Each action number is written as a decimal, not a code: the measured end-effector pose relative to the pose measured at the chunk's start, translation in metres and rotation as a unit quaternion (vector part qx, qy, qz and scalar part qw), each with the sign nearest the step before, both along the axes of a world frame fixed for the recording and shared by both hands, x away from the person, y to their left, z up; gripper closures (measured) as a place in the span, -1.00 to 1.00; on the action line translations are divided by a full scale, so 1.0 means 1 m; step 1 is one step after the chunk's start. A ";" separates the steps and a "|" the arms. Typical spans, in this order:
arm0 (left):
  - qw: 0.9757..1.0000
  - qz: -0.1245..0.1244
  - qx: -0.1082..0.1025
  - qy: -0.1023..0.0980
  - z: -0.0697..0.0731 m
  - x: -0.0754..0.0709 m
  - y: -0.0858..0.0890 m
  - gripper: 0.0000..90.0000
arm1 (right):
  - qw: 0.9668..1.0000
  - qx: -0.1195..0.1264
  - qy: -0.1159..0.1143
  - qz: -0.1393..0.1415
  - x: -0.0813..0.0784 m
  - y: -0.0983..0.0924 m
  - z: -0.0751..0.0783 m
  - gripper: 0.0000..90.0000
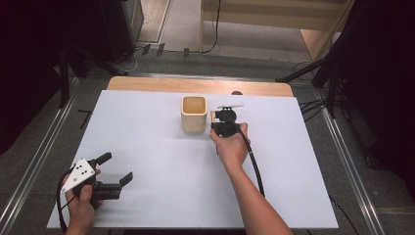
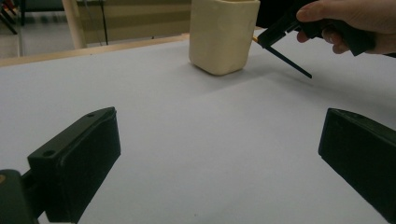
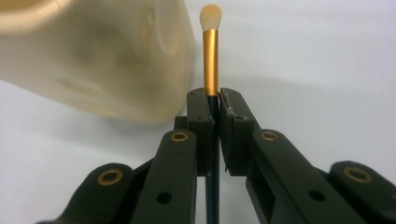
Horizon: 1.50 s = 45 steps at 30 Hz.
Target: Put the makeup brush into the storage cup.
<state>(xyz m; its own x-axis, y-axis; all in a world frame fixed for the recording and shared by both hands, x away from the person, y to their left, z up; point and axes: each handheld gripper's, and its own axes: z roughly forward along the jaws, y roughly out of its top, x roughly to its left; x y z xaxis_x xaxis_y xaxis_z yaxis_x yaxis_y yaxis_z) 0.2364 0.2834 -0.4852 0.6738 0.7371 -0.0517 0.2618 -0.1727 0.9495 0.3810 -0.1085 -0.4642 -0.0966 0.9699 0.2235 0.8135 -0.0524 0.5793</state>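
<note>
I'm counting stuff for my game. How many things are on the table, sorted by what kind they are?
Cups: 1, the cream square cup.
Brushes: 1, the small brush with a gold band, held in the right tool beside the cup.
Tools: 2, the right one and the open left tool near the table's front corner.
Total: 4.
</note>
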 end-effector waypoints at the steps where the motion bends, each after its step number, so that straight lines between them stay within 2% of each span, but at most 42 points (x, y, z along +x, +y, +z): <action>1: 1.000 0.000 0.000 0.000 0.000 0.000 0.000 -1.00 | 1.000 -0.001 -0.006 -0.002 0.000 0.000 0.001 0.88; 2: 1.000 0.000 0.000 0.000 0.000 0.000 0.000 -1.00 | 1.000 -0.001 -0.018 -0.006 -0.001 -0.001 0.002 0.88; 3: 1.000 0.000 0.000 0.000 0.000 0.000 0.000 -1.00 | 1.000 -0.001 -0.018 -0.006 -0.001 -0.001 0.002 0.88; 4: 1.000 0.000 -0.001 0.000 0.000 0.000 0.000 -1.00 | 0.999 -0.007 -0.042 -0.011 -0.002 -0.001 0.004 0.88; 6: 1.000 0.000 0.000 0.000 0.000 0.000 0.000 -1.00 | 0.999 -0.009 -0.048 -0.013 -0.003 -0.002 0.005 0.88; 7: 1.000 0.000 -0.001 0.000 0.000 0.000 0.000 -1.00 | 0.997 -0.010 -0.071 -0.014 -0.004 -0.003 0.008 0.88; 9: 1.000 0.000 -0.001 0.000 0.000 0.000 0.000 -1.00 | 0.997 -0.010 -0.080 -0.013 -0.004 -0.004 0.008 0.88; 10: 1.000 0.000 -0.001 0.000 0.000 0.000 0.000 -1.00 | 0.994 -0.001 -0.105 -0.008 -0.005 -0.005 0.011 0.88; 12: 1.000 0.000 -0.001 0.000 0.000 0.000 0.000 -1.00 | 0.993 -0.004 -0.121 -0.011 -0.006 -0.006 0.013 0.88; 13: 1.000 0.000 -0.001 0.000 0.000 0.000 0.000 -1.00 | 0.993 -0.004 -0.121 -0.011 -0.006 -0.006 0.013 0.88; 14: 1.000 0.000 -0.002 0.000 0.000 0.000 0.000 -1.00 | 0.990 0.001 -0.143 -0.011 -0.008 -0.007 0.017 0.88; 15: 1.000 0.000 -0.002 0.000 0.000 0.000 0.000 -1.00 | 0.990 0.001 -0.143 -0.011 -0.008 -0.007 0.017 0.88; 16: 1.000 0.001 -0.001 0.000 0.000 0.000 0.000 -1.00 | 0.986 0.004 -0.164 -0.014 -0.009 -0.007 0.020 0.88; 17: 1.000 0.001 -0.002 0.000 0.000 0.000 0.000 -1.00 | 0.986 0.004 -0.164 -0.014 -0.009 -0.007 0.020 0.88; 18: 1.000 0.001 -0.002 0.000 0.000 0.000 0.000 -1.00 | 0.983 0.012 -0.183 -0.017 -0.010 -0.007 0.023 0.88; 19: 1.000 0.001 -0.002 0.000 0.000 0.000 0.000 -1.00 | 0.982 0.017 -0.189 -0.016 -0.010 -0.008 0.024 0.88; 20: 1.000 0.001 -0.002 0.000 0.000 0.000 0.000 -1.00 | 0.982 0.017 -0.189 -0.016 -0.010 -0.008 0.024 0.88; 24: 1.000 0.000 -0.003 -0.001 0.000 0.000 0.000 -1.00 | 0.974 0.012 -0.227 -0.017 -0.012 -0.006 0.028 0.88; 25: 1.000 0.000 -0.001 -0.001 0.000 0.000 0.001 -1.00 | 0.970 0.013 -0.243 -0.018 -0.013 -0.007 0.030 0.88; 27: 1.000 -0.001 -0.001 -0.002 0.000 0.000 0.001 -1.00 | 0.966 0.021 -0.255 -0.018 -0.014 -0.008 0.032 0.88; 28: 1.000 -0.001 -0.002 -0.002 0.000 0.000 0.001 -1.00 | 0.966 0.021 -0.255 -0.018 -0.014 -0.008 0.032 0.88; 29: 1.000 -0.001 -0.002 -0.003 0.000 0.000 0.001 -1.00 | 0.961 0.031 -0.274 -0.019 -0.015 -0.009 0.035 0.88; 30: 1.000 -0.001 -0.003 -0.003 0.000 0.000 0.001 -1.00 | 0.958 0.038 -0.284 -0.017 -0.015 -0.009 0.036 0.88; 31: 1.000 -0.001 -0.003 -0.003 0.000 0.000 0.001 -1.00 | 0.958 0.038 -0.284 -0.017 -0.015 -0.009 0.036 0.88; 32: 1.000 -0.002 -0.003 -0.004 0.000 0.000 0.001 -1.00 | 0.953 0.036 -0.300 -0.015 -0.016 -0.009 0.039 0.88; 33: 1.000 -0.002 -0.002 -0.004 0.000 -0.001 0.001 -1.00 | 0.951 0.037 -0.307 -0.013 -0.017 -0.009 0.039 0.88; 34: 1.000 -0.002 -0.002 -0.004 0.000 -0.001 0.001 -1.00 | 0.951 0.037 -0.307 -0.013 -0.017 -0.009 0.039 0.88; 35: 1.000 -0.003 -0.003 -0.005 0.000 0.000 0.001 -1.00 | 0.947 0.041 -0.319 -0.013 -0.017 -0.009 0.041 0.88; 36: 1.000 -0.003 -0.003 -0.005 0.000 0.000 0.001 -1.00 | 0.945 0.041 -0.324 -0.012 -0.017 -0.009 0.042 0.88; 37: 1.000 -0.003 -0.003 -0.006 0.000 0.000 0.001 -1.00 | 0.945 0.041 -0.324 -0.012 -0.017 -0.009 0.042 0.88; 39: 1.000 -0.003 -0.003 -0.006 0.000 -0.001 0.001 -1.00 | 0.942 0.047 -0.332 -0.007 -0.018 -0.009 0.043 0.88; 43: 1.000 -0.004 -0.003 -0.005 0.000 -0.001 0.000 -1.00 | 0.935 0.052 -0.350 0.008 -0.017 -0.009 0.044 0.88; 45: 1.000 -0.004 -0.002 -0.006 0.000 0.000 0.000 -1.00 | 0.931 0.045 -0.361 0.017 -0.017 -0.009 0.044 0.88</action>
